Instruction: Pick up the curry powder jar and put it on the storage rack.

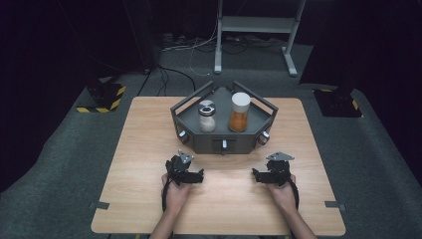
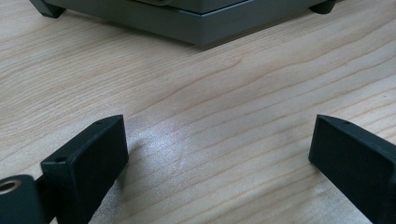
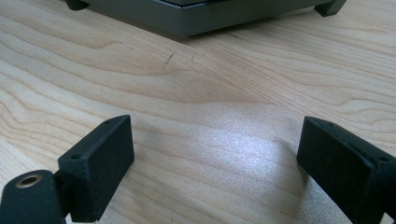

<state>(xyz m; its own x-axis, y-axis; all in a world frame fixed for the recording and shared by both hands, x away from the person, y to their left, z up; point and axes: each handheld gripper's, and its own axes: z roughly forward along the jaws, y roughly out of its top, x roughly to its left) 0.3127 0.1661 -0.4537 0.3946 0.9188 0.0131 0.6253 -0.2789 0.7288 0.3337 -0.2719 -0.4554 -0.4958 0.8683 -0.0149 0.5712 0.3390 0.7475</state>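
A grey rack [image 1: 224, 142] with angled sides sits on the wooden table [image 1: 149, 149], just above the middle of the high view. Two shakers stand upright inside it, side by side but apart: a clear one with a chrome top [image 1: 207, 117] on the left and a taller one with orange contents and a white cap [image 1: 239, 112] on the right. Small knobs dot the rack's front wall. Below it, in the lower middle of the frame, a person's two hands rest on the table, each holding a black gripper, both near the rack but not touching it. The left gripper [image 1: 199, 175] lies lower left of the rack, the right gripper [image 1: 256, 174] lower right, well apart from each other. In the left gripper view the jaws stand wide apart over bare wood, with the rack's base [image 2: 196, 23] along the top edge. The right gripper view shows the same: jaws spread wide, nothing between them, the rack's base [image 3: 196, 16] across the top. Beyond the table, at the top of the high view, dark carpet carries cables and a white stand [image 1: 256, 25].
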